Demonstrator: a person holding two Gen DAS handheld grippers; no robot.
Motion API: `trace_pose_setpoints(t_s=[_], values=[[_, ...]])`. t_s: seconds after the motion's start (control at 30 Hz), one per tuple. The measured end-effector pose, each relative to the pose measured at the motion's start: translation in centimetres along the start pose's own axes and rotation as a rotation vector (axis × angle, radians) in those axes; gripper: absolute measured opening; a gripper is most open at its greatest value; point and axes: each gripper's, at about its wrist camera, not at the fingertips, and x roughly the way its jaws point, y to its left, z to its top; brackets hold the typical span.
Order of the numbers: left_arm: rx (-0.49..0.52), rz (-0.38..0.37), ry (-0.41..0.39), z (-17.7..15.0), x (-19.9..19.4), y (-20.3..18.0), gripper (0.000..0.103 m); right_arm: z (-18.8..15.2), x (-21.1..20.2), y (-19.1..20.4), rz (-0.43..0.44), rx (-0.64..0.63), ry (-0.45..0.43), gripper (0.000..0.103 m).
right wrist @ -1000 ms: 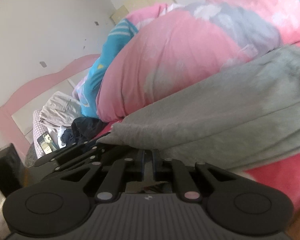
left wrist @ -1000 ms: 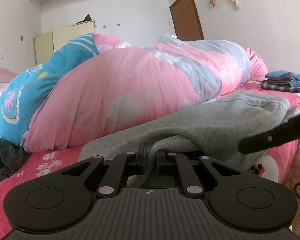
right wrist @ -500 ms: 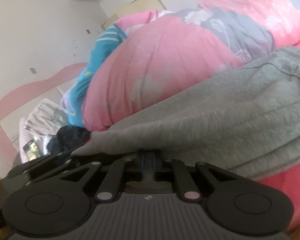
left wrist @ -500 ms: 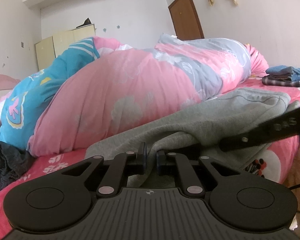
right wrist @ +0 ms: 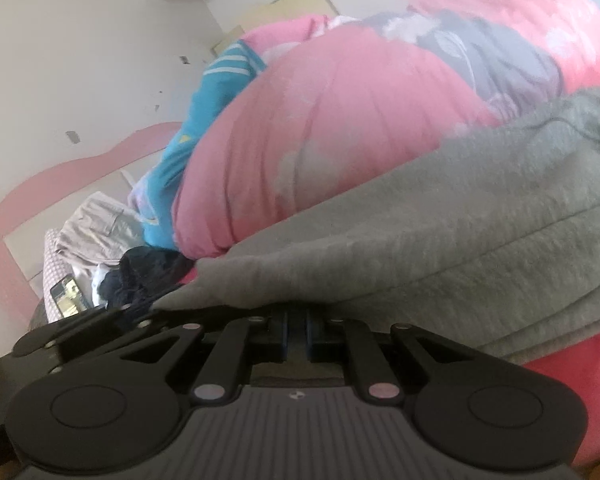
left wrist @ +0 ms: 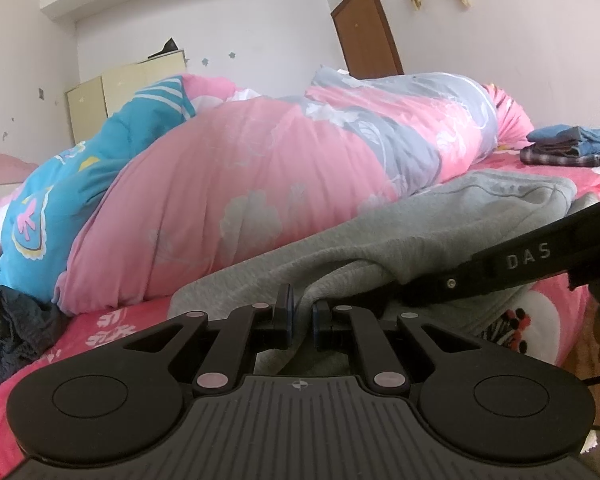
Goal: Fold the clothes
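Note:
A grey fleece garment [left wrist: 440, 224] lies across the pink bed sheet [left wrist: 112, 320], in front of a rolled quilt. My left gripper [left wrist: 302, 304] is shut on a raised fold at the garment's near edge. In the right wrist view the same grey garment [right wrist: 440, 232] fills the right half, and my right gripper [right wrist: 296, 322] is shut on its near edge, which drapes over the fingertips. The right gripper's black body [left wrist: 512, 260] reaches in from the right of the left wrist view, close beside the left one. The left gripper's body [right wrist: 84, 328] shows at the lower left of the right wrist view.
A big pink and grey quilt [left wrist: 260, 168] and a blue quilt [left wrist: 80, 176] lie piled behind the garment. A dark garment [left wrist: 12, 332] sits at the left. Folded clothes [left wrist: 568, 146] are stacked at the far right. A phone [right wrist: 66, 294] and light clothing [right wrist: 96, 228] lie further left.
In the left wrist view the right gripper's body has edged leftward, nearer to my left gripper. Both grippers stay shut on the grey garment.

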Motion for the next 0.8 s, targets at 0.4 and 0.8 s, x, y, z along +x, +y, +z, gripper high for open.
trace_pose_setpoints(t_s=[0.4,0.8], values=[[0.075,0.023,0.039,-1.3,0.0,-0.9,0.008,-0.6,2.7,-0.6,-0.071,-0.016,-0.014,0.008],[0.078,0.063,0.080,-1.4,-2.5,-1.1,0.023,-0.6,2.9,-0.8,-0.080,-0.002,-0.017,0.008]])
